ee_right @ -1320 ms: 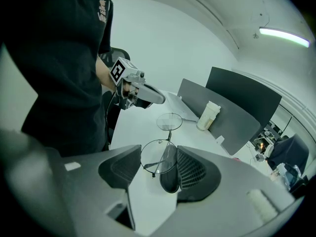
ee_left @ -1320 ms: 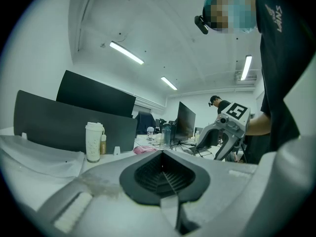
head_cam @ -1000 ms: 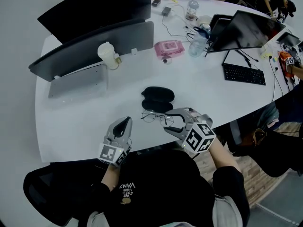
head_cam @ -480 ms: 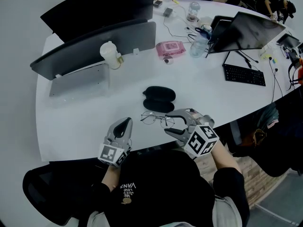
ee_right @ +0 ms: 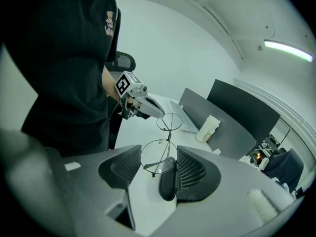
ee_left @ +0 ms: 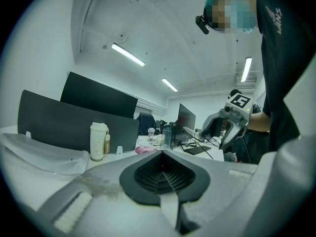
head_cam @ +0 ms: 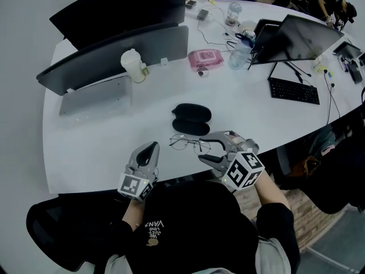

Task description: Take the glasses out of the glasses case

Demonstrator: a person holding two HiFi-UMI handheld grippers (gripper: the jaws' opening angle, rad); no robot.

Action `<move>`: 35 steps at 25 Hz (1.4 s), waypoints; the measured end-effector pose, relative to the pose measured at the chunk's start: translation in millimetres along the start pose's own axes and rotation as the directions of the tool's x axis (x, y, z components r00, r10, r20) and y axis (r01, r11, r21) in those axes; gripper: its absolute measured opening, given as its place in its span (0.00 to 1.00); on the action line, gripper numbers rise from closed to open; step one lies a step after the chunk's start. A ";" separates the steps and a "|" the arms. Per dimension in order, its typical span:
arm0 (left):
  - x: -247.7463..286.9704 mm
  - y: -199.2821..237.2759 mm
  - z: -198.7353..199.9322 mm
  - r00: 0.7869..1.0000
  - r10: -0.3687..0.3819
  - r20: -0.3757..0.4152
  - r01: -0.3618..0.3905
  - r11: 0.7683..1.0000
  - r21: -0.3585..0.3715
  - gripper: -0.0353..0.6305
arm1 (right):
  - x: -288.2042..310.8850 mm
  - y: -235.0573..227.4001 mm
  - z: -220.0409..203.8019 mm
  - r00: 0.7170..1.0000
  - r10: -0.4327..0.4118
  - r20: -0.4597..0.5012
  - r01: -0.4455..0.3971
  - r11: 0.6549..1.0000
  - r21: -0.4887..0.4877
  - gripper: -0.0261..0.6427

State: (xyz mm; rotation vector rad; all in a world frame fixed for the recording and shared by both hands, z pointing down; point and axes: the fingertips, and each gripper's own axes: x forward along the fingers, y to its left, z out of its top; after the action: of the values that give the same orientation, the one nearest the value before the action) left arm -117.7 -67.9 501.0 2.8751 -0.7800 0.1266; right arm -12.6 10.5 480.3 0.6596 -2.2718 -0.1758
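- Glasses (head_cam: 191,144) are out of the case and lie flat on the white counter (head_cam: 102,147), near its front edge, lenses side by side.
- Glasses case (head_cam: 191,119): black, open, two halves showing. It sits just beyond the glasses on the far side. We can't tell if the frame touches it.
- R gripper (head_cam: 201,150) comes in from the glasses' right end, angled down twd the counter.
- R fingers (ee_right: 195,169) are spread, w/ the near lens standing in the gap between them. We see no pad pressing on the frame, so no grip. In the R gripper view the case shows as a dark oval right beside the far finger.
- L gripper (head_cam: 151,148) sits to the left of the glasses, near them but apart, roughly level, touching nothing we can see.
- L fingers (ee_left: 163,174) are pressed together, ribbed pads meeting, nothing between them.
- Farther back on the counter, well apart from the glasses: a lidded cup (head_cam: 132,66), a pink pack (head_cam: 203,57) and a black keyboard (head_cam: 293,89).
- The person wears a dark shirt, both hands on the grippers.
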 end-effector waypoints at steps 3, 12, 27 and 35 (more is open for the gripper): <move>0.1 -1.0 -0.1 1.000 0.003 -0.003 -0.003 1.000 -0.006 0.05 | -0.3 -0.9 -0.7 1.000 -0.004 0.001 0.004 1.000 0.005 0.38; -2.1 -0.9 -4.3 1.000 -0.008 -0.005 0.008 1.000 0.005 0.05 | 2.3 -1.7 -2.8 1.000 -0.010 -0.012 0.010 1.000 0.001 0.38; -3.2 -1.9 -5.3 1.000 0.008 -0.007 -0.008 1.000 -0.015 0.05 | 2.4 -1.0 -3.5 1.000 -0.003 -0.015 0.003 1.000 -0.015 0.37; -2.9 -3.2 -3.9 1.000 0.013 -0.005 -0.013 1.000 -0.016 0.05 | 1.4 -0.9 -1.6 1.000 0.003 -0.003 -0.003 1.000 -0.017 0.37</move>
State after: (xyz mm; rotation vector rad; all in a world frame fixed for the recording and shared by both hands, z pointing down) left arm -118.7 -63.1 504.1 2.8540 -0.7954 0.1279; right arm -12.0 9.1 482.0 0.6470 -2.2664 -0.1924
